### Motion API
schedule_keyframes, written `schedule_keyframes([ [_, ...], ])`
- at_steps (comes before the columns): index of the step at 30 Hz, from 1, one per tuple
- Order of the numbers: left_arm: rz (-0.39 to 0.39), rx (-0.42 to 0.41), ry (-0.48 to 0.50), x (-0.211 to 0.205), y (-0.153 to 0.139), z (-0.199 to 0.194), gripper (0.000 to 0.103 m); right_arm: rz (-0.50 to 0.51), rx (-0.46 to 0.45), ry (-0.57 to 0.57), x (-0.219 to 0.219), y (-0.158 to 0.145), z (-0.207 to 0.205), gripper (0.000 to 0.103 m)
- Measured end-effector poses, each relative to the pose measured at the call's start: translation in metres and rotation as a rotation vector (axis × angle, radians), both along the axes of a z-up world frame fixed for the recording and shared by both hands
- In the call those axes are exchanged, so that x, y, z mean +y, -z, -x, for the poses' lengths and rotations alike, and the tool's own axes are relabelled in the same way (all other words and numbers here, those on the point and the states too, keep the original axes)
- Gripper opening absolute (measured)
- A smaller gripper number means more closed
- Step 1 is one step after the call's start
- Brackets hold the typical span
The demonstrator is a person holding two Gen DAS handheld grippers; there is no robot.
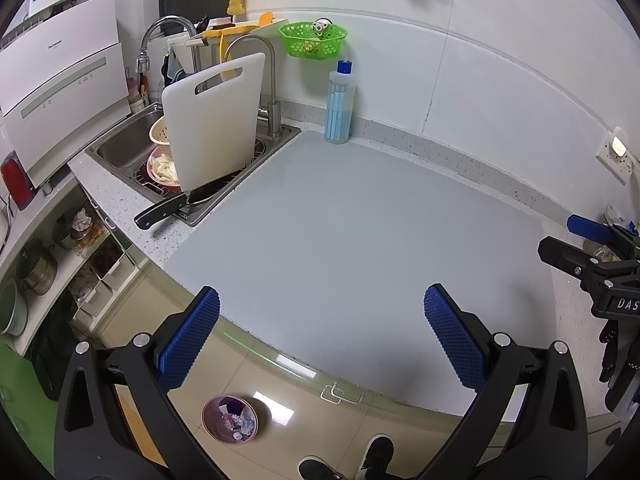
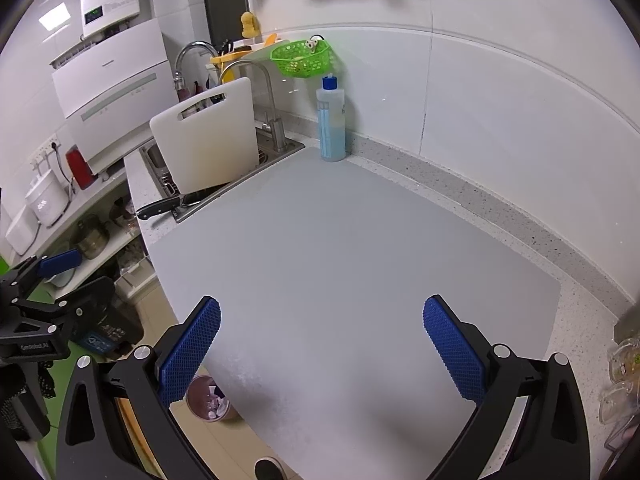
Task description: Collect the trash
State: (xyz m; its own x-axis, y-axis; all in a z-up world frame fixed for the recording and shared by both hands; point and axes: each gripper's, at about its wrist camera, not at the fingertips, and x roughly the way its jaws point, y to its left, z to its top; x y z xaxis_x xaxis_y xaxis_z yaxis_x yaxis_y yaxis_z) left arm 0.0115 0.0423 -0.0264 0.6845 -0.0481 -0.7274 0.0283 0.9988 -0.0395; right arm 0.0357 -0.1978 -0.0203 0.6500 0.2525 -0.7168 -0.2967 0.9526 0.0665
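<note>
A small round trash bin (image 1: 230, 419) with crumpled scraps inside stands on the tiled floor below the counter's front edge; it also shows in the right wrist view (image 2: 208, 400). My left gripper (image 1: 322, 316) is open and empty above the front edge of the grey mat (image 1: 340, 232). My right gripper (image 2: 322, 324) is open and empty above the same mat (image 2: 340, 260). The right gripper shows at the right edge of the left wrist view (image 1: 592, 248); the left gripper shows at the left edge of the right wrist view (image 2: 52, 276). No loose trash shows on the mat.
A sink (image 1: 120, 148) at the back left holds a white cutting board (image 1: 214, 120), bowls and a black-handled knife (image 1: 160, 212). A blue-capped bottle (image 1: 340, 104) stands by the wall under a green basket (image 1: 314, 40). Open shelves with pots (image 1: 36, 268) lie left.
</note>
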Motion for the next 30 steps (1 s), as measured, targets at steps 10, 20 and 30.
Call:
schedule_keyframes([
  [10,-0.002,-0.019,-0.007,0.0017,-0.0065,0.0033,0.1,0.002,-0.003,-0.013,0.0039,-0.0019,-0.0017,0.097],
  [20,-0.001,-0.021,-0.009,0.0027,-0.0082,0.0047,0.1,0.002,-0.002,-0.019,0.0041,-0.0015,-0.0019,0.097],
  [30,-0.004,-0.023,-0.009,0.0037,-0.0089,0.0049,0.1,0.002,-0.002,-0.022,0.0048,-0.0011,-0.0014,0.097],
])
